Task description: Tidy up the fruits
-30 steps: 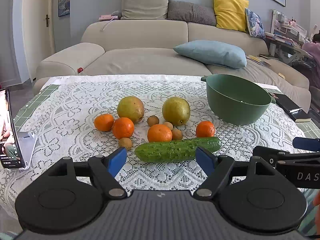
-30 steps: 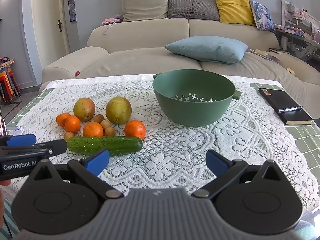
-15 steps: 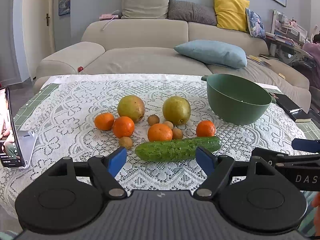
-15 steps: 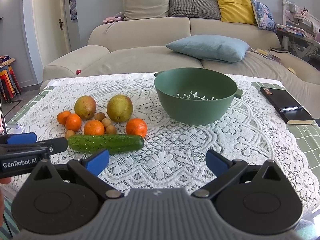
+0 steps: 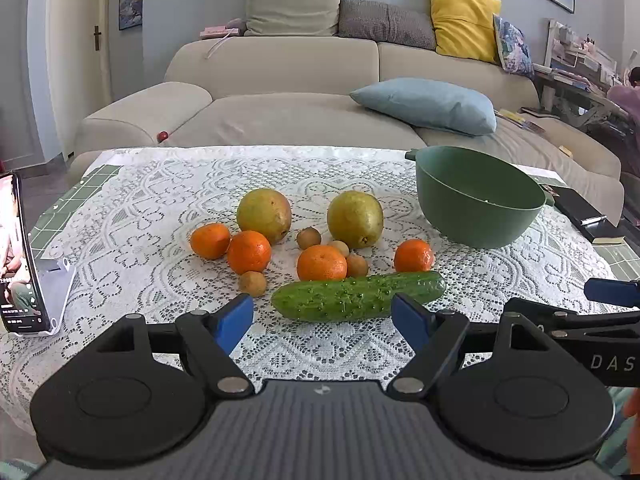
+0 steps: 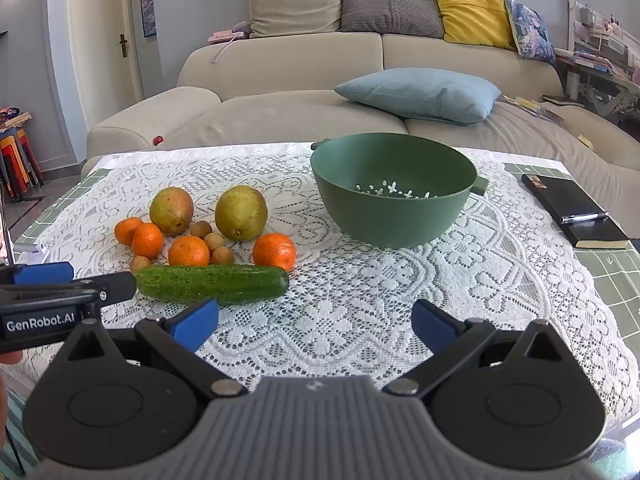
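Left wrist view. Left gripper (image 5: 322,318) held above the near edge of a lace tablecloth (image 5: 152,216), jaws spread wide, nothing between the blue pads (image 5: 234,322). Cucumber (image 5: 358,296) lying crosswise just beyond the fingertips, not touched. Behind it, four mandarins (image 5: 322,263), two large yellow-green fruits (image 5: 264,215) and several small brown fruits (image 5: 253,283), clustered at the cloth's centre. Green colander bowl (image 5: 478,200) to the right of the cluster, apart from it. Phone on a stand (image 5: 18,256) at the left edge. Tip of the right gripper (image 5: 610,293) entering from the right.

Right wrist view. Right gripper (image 6: 316,322) likewise released, jaws wide, only bare lace between them. Colander bowl (image 6: 394,190) straight ahead, holding no fruit, perforated bottom visible. Cucumber (image 6: 212,283) and the fruit cluster left of the bowl. Black notebook with a pen (image 6: 574,210) on the table's right side. Beige sofa (image 6: 280,72) with cushions behind the table.
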Demonstrator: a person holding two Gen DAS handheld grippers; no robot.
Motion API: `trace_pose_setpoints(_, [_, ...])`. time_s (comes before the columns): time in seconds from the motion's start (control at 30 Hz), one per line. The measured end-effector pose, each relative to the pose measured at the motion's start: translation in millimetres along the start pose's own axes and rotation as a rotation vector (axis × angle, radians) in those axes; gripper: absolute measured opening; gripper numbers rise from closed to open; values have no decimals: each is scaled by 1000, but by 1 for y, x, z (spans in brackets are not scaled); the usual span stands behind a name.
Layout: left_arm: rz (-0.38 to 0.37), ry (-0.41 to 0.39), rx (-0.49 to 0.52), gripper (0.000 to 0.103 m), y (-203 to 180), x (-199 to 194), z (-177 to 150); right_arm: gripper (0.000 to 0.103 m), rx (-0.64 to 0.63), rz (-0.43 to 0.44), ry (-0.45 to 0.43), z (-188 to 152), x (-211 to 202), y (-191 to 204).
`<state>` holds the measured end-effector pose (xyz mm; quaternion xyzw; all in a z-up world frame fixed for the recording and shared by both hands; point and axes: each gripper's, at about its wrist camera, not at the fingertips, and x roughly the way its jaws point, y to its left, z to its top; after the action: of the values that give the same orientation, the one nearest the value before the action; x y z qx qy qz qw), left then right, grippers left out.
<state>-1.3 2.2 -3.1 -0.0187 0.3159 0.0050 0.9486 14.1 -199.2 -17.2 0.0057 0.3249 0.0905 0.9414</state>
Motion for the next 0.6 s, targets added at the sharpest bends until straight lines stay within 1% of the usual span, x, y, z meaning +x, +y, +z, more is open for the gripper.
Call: trace_pose_setpoints(0.6, [0, 7, 1, 92, 0, 0, 0, 99, 0, 1, 1, 0, 0, -1])
